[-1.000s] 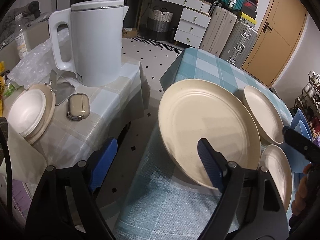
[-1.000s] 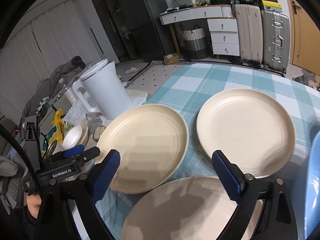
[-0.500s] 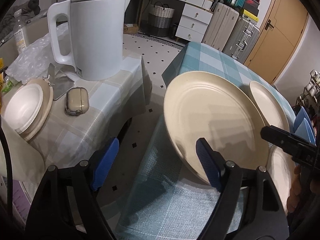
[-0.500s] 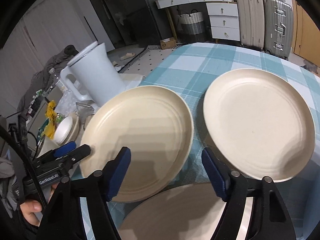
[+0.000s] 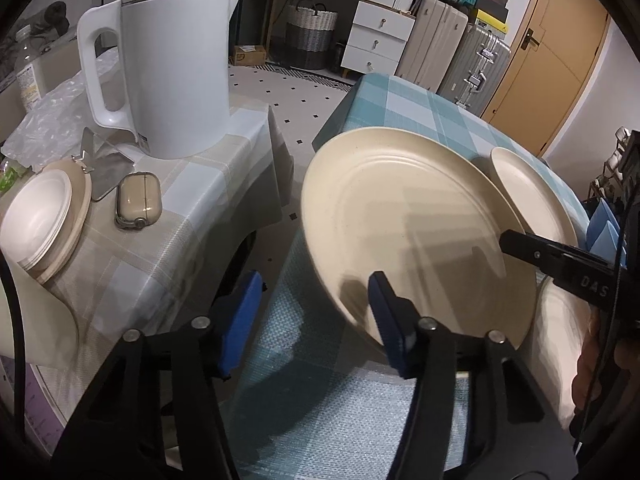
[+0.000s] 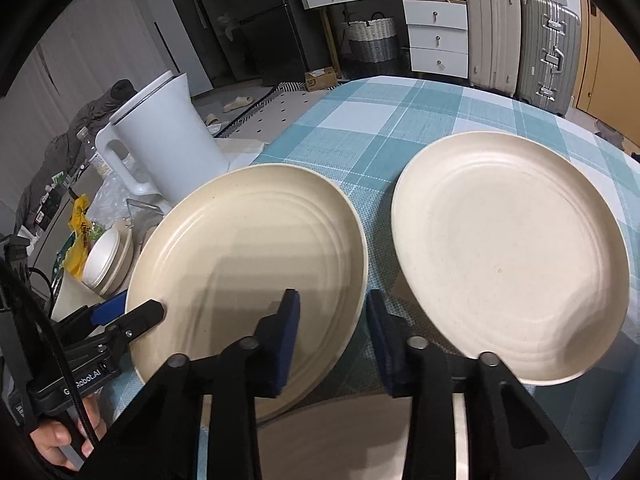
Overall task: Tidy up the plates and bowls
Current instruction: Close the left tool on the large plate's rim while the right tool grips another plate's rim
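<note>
At the table's (image 6: 400, 128) left edge, our right gripper (image 6: 332, 336) half-open astride the cream plate's (image 6: 248, 264) rim, our left gripper (image 5: 316, 316) wide open, holding nothing.

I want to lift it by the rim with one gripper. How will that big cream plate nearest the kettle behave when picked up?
The big cream plate looks rigid, so it should not flex. Its matte, speckled surface suggests light plastic or fibre, probably not heavy. It is wide and shallow; held at one edge it will likely droop or swing between the jaws of the right gripper.
</note>
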Demonstrator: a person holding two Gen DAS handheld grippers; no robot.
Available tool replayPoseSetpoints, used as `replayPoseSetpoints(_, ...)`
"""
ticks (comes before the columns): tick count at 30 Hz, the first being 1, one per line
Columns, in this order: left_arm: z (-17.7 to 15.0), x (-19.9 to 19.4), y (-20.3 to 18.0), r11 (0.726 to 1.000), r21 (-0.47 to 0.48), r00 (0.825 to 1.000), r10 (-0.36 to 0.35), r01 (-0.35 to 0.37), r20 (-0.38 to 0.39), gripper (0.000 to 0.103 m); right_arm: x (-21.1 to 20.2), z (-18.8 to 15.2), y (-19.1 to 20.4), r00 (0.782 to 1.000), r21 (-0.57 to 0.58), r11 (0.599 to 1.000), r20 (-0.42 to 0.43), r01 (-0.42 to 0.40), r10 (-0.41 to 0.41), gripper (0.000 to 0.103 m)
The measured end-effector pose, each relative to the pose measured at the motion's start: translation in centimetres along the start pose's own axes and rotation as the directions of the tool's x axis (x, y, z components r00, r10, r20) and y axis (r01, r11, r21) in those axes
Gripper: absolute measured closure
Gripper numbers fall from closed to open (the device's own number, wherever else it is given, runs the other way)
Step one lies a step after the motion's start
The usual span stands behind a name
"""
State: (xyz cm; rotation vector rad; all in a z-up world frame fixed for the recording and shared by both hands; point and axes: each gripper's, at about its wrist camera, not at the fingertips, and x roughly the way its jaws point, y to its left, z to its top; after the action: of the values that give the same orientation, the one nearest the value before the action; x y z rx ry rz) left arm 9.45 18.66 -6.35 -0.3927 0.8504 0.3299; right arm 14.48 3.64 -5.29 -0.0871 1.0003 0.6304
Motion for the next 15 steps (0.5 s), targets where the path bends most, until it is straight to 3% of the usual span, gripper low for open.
replayPoseSetpoints(4,-0.1,-0.2,-0.2,1.0,0.002,1.0,-0.002,0.002,0.004,0.065,-0.1,-0.1,-0.1,1.0,-0.003,1.0,0.002,0.019,-0.019,0.084)
replayPoseSetpoints(7,-0.1,-0.3,-0.6,1.0,0.01,1.0,-0.02,0.019,0.008,0.081,-0.1,-0.1,0.1,0.999,-0.014,0.999,0.006,0.038,-0.038,0.087)
replayPoseSetpoints(15,-0.3,-0.5,-1.1,0.999,0.044,1.0,0.021,-0.022,0.016,0.082,-0.5,-0.2,0.9,0.997,-0.054,0.996,0.029,0.068,-0.067,0.088)
